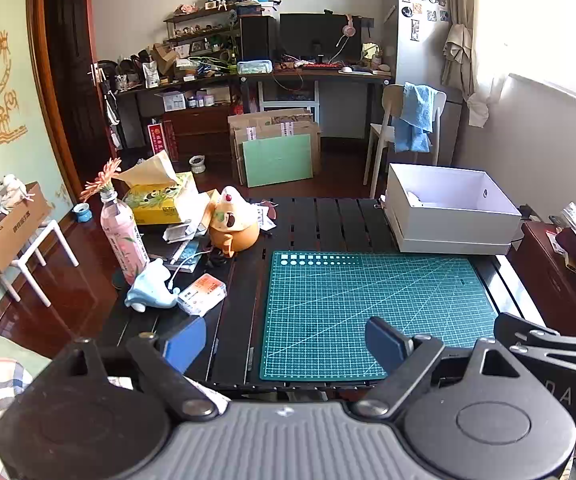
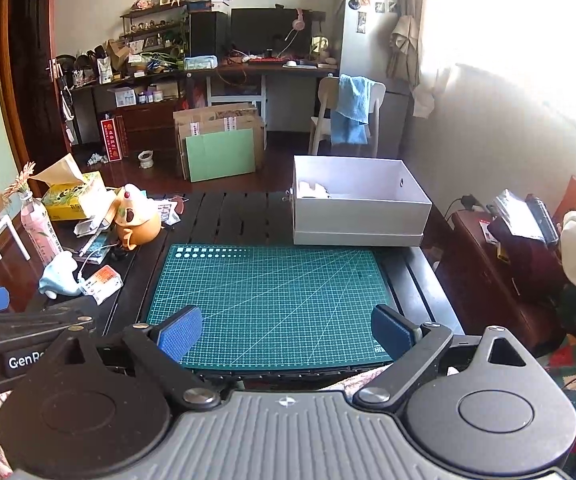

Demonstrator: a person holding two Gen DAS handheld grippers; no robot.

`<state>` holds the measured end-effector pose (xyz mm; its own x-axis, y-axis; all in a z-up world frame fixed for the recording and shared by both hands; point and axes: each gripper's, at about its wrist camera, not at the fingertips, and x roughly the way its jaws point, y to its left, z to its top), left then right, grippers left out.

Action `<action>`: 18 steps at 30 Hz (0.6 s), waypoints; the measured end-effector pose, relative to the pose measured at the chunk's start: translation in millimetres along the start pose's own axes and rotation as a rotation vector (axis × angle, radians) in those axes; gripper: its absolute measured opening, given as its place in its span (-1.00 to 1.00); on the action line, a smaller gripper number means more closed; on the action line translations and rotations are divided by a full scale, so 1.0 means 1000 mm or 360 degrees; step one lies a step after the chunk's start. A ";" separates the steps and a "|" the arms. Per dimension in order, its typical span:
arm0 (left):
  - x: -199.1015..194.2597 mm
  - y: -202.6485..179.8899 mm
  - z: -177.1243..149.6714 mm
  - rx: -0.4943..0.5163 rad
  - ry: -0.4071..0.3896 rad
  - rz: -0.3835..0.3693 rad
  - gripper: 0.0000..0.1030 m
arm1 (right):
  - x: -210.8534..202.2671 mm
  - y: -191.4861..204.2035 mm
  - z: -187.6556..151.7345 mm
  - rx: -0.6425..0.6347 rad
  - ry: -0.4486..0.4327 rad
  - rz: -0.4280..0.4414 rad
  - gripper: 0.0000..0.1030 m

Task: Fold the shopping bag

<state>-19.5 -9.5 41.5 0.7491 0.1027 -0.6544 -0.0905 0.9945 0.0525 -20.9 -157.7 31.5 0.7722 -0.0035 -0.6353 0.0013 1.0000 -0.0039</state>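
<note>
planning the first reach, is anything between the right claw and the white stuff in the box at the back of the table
Nothing visible blocks it. The right claw, open, hovers at the near edge of the bare cutting mat. Only the near wall of the white box must be cleared from above. Whether the white material inside is the bag can't be told.

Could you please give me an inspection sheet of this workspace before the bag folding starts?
Surface: green cutting mat on a black slatted table, nothing on the mat.
Job's things: no shopping bag identifiable; something white lies in the white box behind the mat.
Clutter: orange plush toy, tissue box, pink bottle with flower, blue toy, small packet.
Grippers: left gripper and right gripper both open, holding nothing.
Cables: thin white cable beside the blue toy.
Surroundings: cluttered desk, chair with blue towel.
</note>
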 end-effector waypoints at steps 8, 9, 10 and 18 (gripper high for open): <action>-0.003 -0.004 -0.005 -0.0003 0.0001 0.0005 0.68 | 0.000 -0.001 0.000 0.0003 0.0013 0.0009 0.79; -0.004 -0.004 -0.004 -0.0003 -0.0001 0.0006 0.68 | 0.000 -0.001 0.000 0.0005 0.0014 0.0011 0.79; -0.005 -0.005 -0.005 -0.0002 -0.0002 0.0007 0.68 | -0.001 -0.001 0.000 0.0005 0.0012 0.0011 0.79; -0.006 -0.003 -0.004 -0.0002 -0.0001 0.0000 0.68 | -0.002 -0.001 -0.001 -0.0003 -0.0001 -0.0001 0.79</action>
<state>-26.3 -12.8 42.4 0.7496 0.1025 -0.6539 -0.0912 0.9945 0.0513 -23.1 -158.3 32.5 0.7725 -0.0038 -0.6350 0.0004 1.0000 -0.0055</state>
